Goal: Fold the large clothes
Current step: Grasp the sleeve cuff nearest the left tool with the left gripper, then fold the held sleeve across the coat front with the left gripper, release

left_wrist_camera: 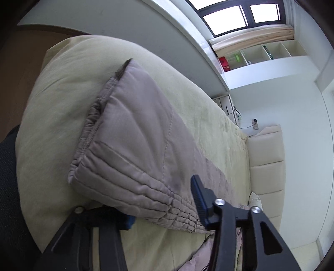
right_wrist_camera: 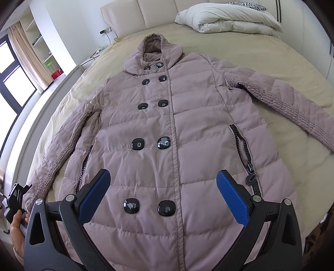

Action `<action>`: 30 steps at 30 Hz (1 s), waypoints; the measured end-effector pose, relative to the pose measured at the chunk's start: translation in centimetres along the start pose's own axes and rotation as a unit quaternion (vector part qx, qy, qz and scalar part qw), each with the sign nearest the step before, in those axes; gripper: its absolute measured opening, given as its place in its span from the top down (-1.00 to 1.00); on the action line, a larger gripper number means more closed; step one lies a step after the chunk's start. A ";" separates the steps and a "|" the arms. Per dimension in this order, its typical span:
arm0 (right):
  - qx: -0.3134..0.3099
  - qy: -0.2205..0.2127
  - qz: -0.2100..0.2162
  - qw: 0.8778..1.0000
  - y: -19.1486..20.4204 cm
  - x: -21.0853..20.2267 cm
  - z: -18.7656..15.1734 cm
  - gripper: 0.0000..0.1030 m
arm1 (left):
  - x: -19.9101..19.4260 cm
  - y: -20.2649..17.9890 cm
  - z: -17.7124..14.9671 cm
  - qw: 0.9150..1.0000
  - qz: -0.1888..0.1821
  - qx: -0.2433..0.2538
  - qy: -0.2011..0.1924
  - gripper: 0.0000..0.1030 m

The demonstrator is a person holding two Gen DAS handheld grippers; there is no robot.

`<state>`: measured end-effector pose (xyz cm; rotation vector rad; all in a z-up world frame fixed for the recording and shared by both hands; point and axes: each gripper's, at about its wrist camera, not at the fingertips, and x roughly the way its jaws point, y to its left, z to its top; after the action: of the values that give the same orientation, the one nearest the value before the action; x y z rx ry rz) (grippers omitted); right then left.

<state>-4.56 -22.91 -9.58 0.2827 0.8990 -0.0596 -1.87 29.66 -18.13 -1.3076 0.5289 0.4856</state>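
Observation:
A mauve quilted hooded coat (right_wrist_camera: 177,129) with black buttons lies flat, front up, on the beige bed (right_wrist_camera: 271,58), both sleeves spread out. My right gripper (right_wrist_camera: 162,191) is open and empty, hovering above the coat's lower front. My left gripper (left_wrist_camera: 165,204) is at the coat's left sleeve cuff (left_wrist_camera: 133,133); its jaws stand wide on either side of the sleeve, one fingertip under the fabric, not closed on it. The left gripper also shows in the right wrist view (right_wrist_camera: 15,198), held by a hand at the cuff.
A folded white duvet (right_wrist_camera: 227,18) and a padded cream headboard (right_wrist_camera: 156,10) are at the bed's head. A window (right_wrist_camera: 10,70), curtain and white shelves (left_wrist_camera: 261,54) stand along the left wall. A white ledge (left_wrist_camera: 146,37) runs beside the bed.

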 end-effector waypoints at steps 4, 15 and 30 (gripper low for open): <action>0.017 -0.009 0.034 0.999 -1.3 -0.3 -0.1 -1.00 | -0.1 -5.3 1.4 0.996 -0.014 0.089 -0.019 0.57; 0.053 -0.021 0.090 0.994 -5.0 0.4 1.5 -0.93 | 2.8 -24.2 -17.8 0.775 -0.070 0.628 -0.001 0.70; 0.147 0.086 0.371 0.913 -1.5 8.2 9.0 -0.84 | 2.2 -17.2 -29.2 0.647 -0.058 0.760 0.022 0.70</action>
<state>7.15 -26.17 -10.98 0.9100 0.9064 0.5484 7.70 -2.19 -11.47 0.3163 0.6237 -0.1947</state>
